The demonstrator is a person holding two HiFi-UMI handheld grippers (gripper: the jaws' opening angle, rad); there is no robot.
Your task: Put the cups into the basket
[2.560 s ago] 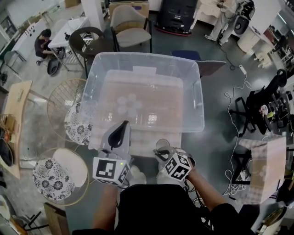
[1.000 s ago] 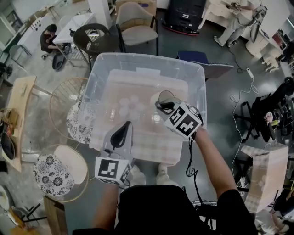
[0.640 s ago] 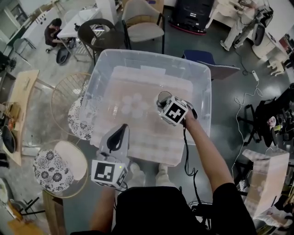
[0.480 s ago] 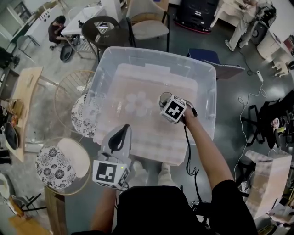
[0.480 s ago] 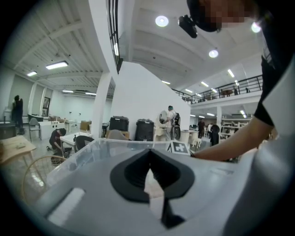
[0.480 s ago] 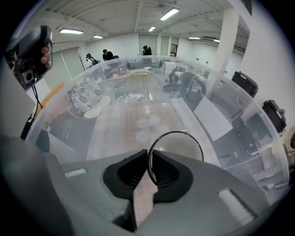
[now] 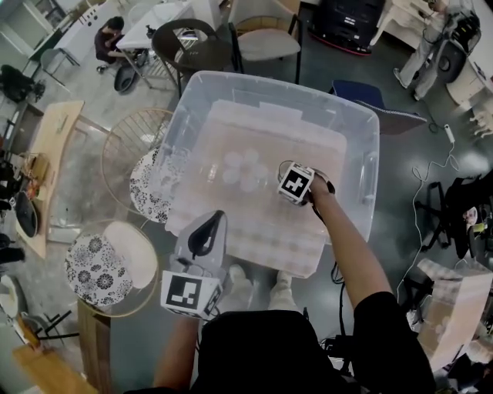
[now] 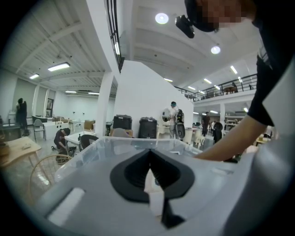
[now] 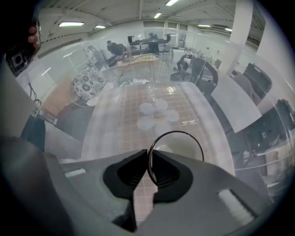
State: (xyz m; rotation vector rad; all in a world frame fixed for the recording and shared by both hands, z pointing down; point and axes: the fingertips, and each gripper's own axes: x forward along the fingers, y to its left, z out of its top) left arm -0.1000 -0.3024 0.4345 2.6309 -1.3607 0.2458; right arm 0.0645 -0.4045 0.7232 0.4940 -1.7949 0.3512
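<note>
The right claw (image 9: 150,161) points steeply down inside the clear plastic basket (image 7: 356,117), clamped on the rim of a clear cup (image 9: 180,146). That cup hangs low in the basket, near a cluster of clear cups (image 7: 241,166) already standing on its floor; whether it touches the floor I cannot tell. The left claw (image 8: 148,154) sits roughly level outside the basket's near wall, its tips together on nothing.

A large open lab hall, marked by its polished grey floor (image 7: 331,65), broad white column (image 8: 138,97), round ceiling lamps (image 8: 162,18), railed mezzanine (image 8: 230,87), trailing white cables (image 7: 431,163) and a person (image 7: 110,37) crouched by a white table (image 7: 158,17).
</note>
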